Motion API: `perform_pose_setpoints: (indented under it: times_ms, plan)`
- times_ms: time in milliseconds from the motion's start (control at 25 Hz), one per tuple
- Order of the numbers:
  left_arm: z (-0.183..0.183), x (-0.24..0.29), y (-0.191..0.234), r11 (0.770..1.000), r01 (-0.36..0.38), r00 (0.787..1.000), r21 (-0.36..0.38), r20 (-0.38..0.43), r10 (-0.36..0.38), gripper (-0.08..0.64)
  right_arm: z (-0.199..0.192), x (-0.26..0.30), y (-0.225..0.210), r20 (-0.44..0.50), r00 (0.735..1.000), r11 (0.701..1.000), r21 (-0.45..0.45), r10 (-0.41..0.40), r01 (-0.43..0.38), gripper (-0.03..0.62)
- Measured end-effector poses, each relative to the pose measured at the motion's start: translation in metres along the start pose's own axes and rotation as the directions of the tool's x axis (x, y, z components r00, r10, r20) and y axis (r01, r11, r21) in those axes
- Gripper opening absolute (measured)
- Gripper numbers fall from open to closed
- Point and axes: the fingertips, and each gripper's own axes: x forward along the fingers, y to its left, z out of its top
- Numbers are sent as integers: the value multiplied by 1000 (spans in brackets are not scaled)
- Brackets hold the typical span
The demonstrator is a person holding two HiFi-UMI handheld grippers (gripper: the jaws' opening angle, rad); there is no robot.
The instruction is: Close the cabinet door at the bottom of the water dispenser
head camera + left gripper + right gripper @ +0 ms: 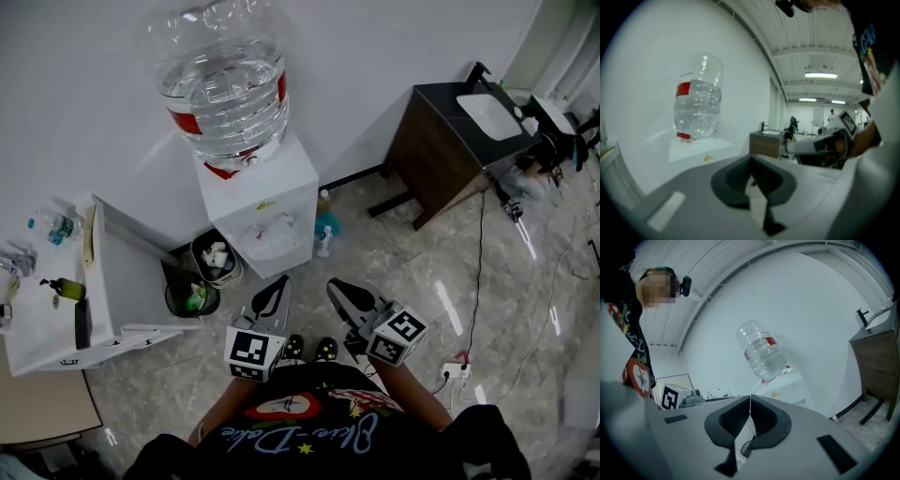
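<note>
Left tool: jaws pressed together, nothing between the pads. Right tool: the same, pads meeting in a thin line, empty.

In the head view I see the left tool and the right tool side by side at lower centre. Their tips slant toward each other but stay apart, above the marbled floor and just ahead of the person's shoes.

The water dispenser stands at upper centre of the frame against the white wall, well clear of both tools, with the inverted bottle seated on top. Its cabinet door I cannot make out from this steep angle; neither tool view shows it. The left tool view has the bottle at centre left; the right tool view has it just above centre.

Two bins sit left of the dispenser's base, and a blue bottle is to its right. A white surface lies at far left, and a dark sink cabinet is at upper right.
</note>
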Motion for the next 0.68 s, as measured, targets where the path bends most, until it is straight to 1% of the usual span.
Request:
perform_pose_setpoints:
  times_ms: [200,320,400,480,680]
  plan:
    - [2,-2,-2,1000,-13,1000,-12,3,13,-2,4,-1,4,-1,1000,1000,4,21,-21,15]
    - [3,-5,1,999,-33,999,-20,24,34,-2,5,0,7,-3,1000,1000,16,24,-24,17]
    - [5,-8,6,998,-54,998,-38,40,56,-2,6,1,10,-7,1000,999,28,29,-29,16]
    - [5,-10,12,996,-71,996,-49,46,74,-2,6,3,13,-12,999,999,24,35,-35,16]
    - [0,-12,16,996,-75,996,-50,46,78,-2,2,3,18,-16,999,999,7,36,-36,16]
